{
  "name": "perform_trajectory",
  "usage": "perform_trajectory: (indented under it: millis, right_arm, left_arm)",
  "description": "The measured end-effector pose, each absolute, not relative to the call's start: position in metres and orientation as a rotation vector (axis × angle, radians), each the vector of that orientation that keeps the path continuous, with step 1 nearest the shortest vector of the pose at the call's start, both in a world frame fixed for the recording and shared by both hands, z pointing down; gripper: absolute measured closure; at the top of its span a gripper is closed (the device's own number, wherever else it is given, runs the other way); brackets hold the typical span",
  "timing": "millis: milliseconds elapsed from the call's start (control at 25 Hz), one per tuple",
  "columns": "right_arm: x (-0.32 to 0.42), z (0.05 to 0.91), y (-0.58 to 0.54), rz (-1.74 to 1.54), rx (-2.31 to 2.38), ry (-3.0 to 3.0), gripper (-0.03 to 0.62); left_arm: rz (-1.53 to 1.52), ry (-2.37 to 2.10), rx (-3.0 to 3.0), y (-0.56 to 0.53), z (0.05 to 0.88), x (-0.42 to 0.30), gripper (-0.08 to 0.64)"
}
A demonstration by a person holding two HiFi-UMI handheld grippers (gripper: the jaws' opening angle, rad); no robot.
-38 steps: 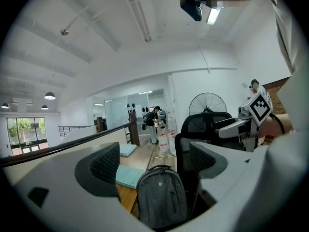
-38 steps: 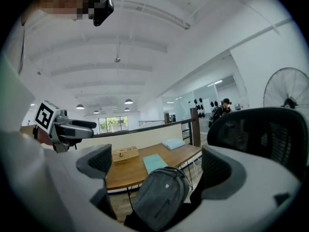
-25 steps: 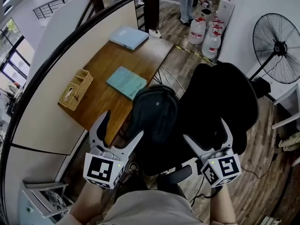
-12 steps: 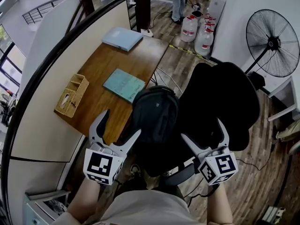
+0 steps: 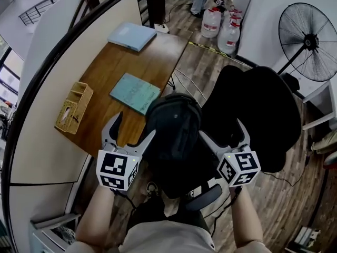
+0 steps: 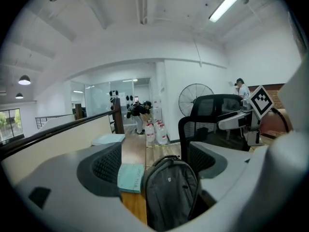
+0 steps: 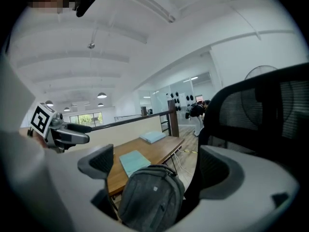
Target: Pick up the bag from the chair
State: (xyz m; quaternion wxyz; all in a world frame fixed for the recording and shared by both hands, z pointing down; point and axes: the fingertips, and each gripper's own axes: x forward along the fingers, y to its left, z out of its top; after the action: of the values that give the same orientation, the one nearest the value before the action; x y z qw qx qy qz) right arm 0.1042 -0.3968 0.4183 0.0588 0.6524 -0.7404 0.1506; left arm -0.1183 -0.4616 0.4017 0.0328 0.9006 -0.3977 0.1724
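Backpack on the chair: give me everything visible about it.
The backpack is dark grey and fabric-looking, with a rounded top, a top carry loop and a small pale tag on its front panel. It stands upright on the black chair, close beside the wooden desk. The left gripper and right gripper are both open and flank it, apparently without touching.

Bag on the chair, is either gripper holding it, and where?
No, nothing is held: the left gripper and right gripper are both open near the bag.
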Motion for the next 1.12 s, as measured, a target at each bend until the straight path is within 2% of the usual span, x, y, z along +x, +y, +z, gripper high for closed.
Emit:
perform_trajectory:
  millis: [440, 920, 1120]
  right_arm:
    - [0.110, 0.540, -0.475, 0.558, 1.912, -2.216, 0.055]
    - [0.131, 0.709, -0.517, 0.857, 1.930, -2.056, 0.078]
    - [0.132, 0.757, -0.520, 0.951, 1.934, -2.007, 0.078]
  left_arm:
    - [0.627, -1.179, 2.627, -0.527, 0.538, -0.103, 0.118]
    - [0.715, -1.072, 2.435, -0.571, 0.698, -0.089, 0.118]
    - [0.775, -1.120, 2.484, -0.580, 0.729, -0.084, 0.121]
